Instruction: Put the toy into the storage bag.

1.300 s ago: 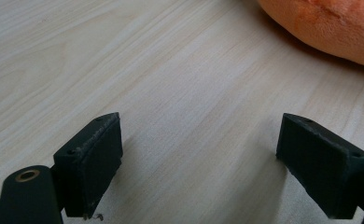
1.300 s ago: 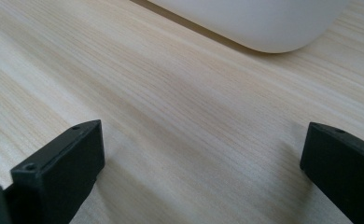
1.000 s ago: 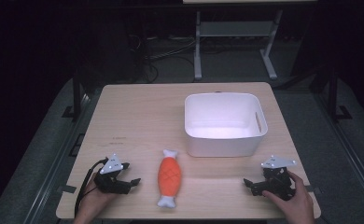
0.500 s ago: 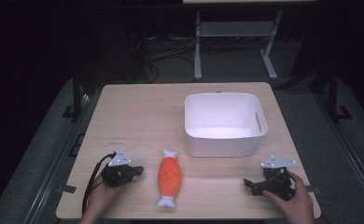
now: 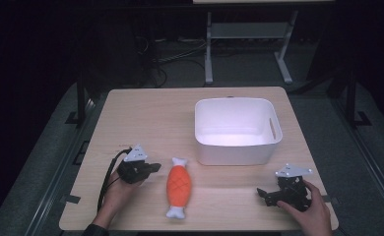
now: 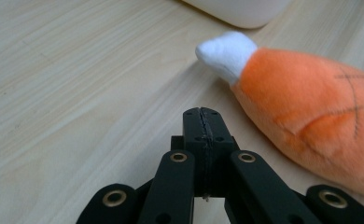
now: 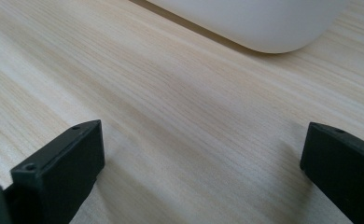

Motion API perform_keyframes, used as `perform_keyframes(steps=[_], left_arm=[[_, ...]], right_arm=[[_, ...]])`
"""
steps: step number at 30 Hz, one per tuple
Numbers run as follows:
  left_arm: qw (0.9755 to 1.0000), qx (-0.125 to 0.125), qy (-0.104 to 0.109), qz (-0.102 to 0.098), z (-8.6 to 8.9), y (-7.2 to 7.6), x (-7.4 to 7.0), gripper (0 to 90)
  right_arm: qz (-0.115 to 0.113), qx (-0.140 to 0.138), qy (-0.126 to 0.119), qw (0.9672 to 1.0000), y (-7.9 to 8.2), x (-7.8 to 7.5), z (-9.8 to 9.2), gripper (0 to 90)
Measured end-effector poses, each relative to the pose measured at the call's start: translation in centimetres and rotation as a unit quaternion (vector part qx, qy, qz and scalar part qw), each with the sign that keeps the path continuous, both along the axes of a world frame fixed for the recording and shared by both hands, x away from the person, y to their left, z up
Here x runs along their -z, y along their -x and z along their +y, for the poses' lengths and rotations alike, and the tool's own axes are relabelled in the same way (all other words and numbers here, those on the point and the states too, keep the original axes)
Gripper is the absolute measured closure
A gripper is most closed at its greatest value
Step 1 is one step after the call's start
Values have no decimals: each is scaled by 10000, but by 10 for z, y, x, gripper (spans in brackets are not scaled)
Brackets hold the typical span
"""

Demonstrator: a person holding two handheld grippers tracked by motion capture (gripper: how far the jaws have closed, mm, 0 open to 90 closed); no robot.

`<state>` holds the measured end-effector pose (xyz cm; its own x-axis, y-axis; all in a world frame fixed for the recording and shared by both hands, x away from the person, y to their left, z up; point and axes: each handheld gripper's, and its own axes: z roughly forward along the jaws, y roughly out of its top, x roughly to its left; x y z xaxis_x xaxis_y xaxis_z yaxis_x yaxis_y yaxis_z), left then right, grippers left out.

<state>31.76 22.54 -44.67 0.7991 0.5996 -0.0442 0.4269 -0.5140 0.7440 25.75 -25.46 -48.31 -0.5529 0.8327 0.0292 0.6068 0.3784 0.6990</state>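
Dark room, wooden tabletop. White bin far right. Orange plush drumstick near centre, flat. Left tongs pressed together, empty, just left of it. Right tongs spread apart, empty, near right.

The high view looks down on the table; both gripper views skim it closely.
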Motion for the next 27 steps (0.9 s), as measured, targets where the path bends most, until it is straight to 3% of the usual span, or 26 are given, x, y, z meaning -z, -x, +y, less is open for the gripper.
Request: perform_keyframes(steps=[5, 14, 27], left_arm=[[10000, 42, -60, -48, -7, -9, 0, 896], [9999, 41, 62, -130, -22, -28, -3, 895], [9998, 91, 67, -184, -38, -40, -4, 895]], right_arm=[[0, 0, 1, 10000, 0, 0, 0, 0], [0, 1, 0, 10000, 0, 0, 0, 0], [0, 2, 0, 10000, 0, 0, 0, 0]])
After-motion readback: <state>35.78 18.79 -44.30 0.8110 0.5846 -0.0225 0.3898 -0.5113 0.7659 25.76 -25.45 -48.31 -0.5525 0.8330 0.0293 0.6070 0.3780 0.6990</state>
